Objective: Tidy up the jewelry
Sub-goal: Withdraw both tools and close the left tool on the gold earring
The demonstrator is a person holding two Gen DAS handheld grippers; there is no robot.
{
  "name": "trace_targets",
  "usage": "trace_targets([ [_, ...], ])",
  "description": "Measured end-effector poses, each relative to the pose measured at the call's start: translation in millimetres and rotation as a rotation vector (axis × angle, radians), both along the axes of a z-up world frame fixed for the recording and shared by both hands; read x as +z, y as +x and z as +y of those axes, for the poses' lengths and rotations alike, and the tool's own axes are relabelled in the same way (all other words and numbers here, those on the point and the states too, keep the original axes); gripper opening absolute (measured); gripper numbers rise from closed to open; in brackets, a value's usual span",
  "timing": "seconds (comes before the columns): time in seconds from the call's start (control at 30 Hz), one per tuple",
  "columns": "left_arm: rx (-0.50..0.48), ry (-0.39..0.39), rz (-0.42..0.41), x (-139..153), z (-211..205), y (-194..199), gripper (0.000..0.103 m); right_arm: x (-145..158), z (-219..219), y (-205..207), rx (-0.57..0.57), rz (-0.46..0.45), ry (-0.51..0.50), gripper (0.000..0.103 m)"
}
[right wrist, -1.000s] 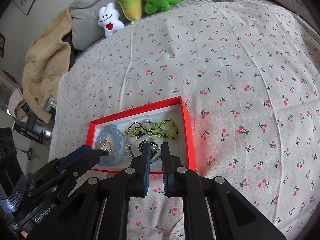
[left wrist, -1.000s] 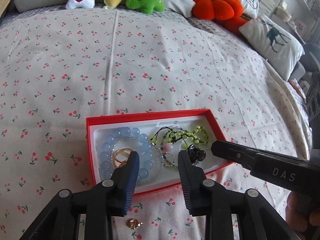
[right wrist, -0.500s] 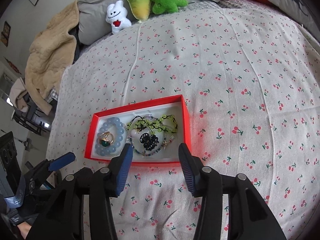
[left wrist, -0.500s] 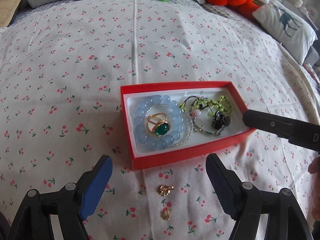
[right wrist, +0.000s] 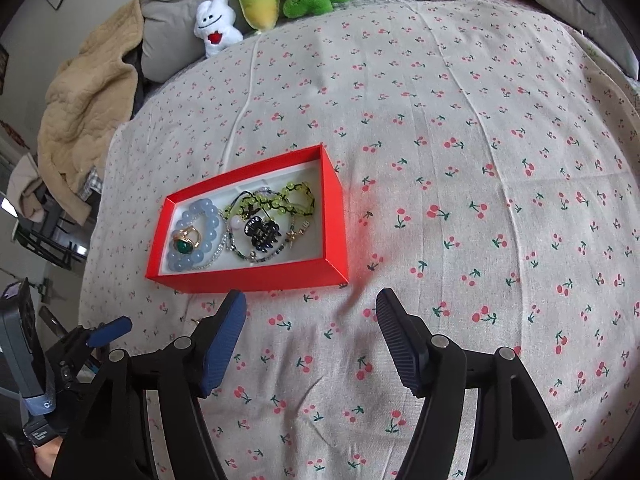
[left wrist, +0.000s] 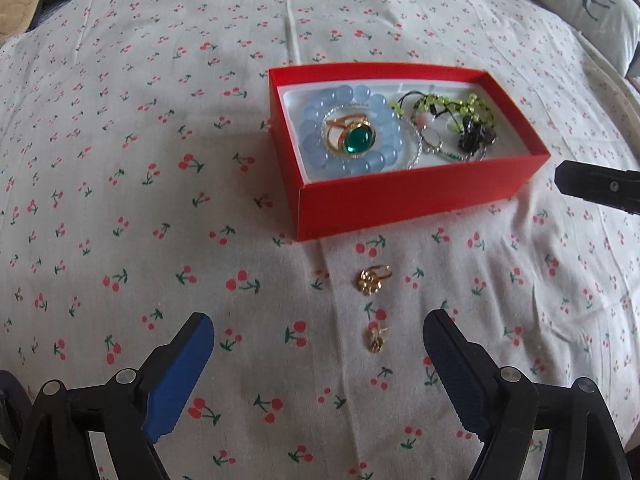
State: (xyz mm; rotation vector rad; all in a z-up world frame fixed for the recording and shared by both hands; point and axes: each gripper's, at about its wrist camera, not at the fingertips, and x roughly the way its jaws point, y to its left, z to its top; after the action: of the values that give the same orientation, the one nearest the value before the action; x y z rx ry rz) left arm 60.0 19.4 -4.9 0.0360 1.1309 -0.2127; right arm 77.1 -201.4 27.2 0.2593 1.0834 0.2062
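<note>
A red jewelry box sits on the cherry-print bedsheet. It holds a blue bead bracelet, a gold ring with a green stone, a green bead bracelet, a black hair clip and thin chains. Two small gold earrings lie on the sheet in front of the box. My left gripper is open and empty, just before the earrings. My right gripper is open and empty, before the box.
Plush toys and grey pillows line the bed's far end. A beige blanket hangs at the far left. A deer-print cushion lies at the far right. The right gripper's finger shows beside the box in the left wrist view.
Both grippers opened, released the ring and the hair clip into the box, and pulled back toward me. The left gripper now looks down at the two earrings.
</note>
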Motion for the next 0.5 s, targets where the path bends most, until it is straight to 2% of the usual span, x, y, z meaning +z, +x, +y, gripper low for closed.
trace_targets([
  [0.17,0.001,0.022,0.021,-13,0,-9,0.089,-20,10,-6,0.052,0.028,-0.091,0.071],
  [0.3,-0.016,0.040,0.036,-23,1,-16,0.089,-30,13,-14,0.086,0.049,-0.112,0.071],
  [0.5,-0.032,0.086,-0.003,-37,7,-28,0.089,-37,16,-24,0.117,0.055,-0.152,0.071],
])
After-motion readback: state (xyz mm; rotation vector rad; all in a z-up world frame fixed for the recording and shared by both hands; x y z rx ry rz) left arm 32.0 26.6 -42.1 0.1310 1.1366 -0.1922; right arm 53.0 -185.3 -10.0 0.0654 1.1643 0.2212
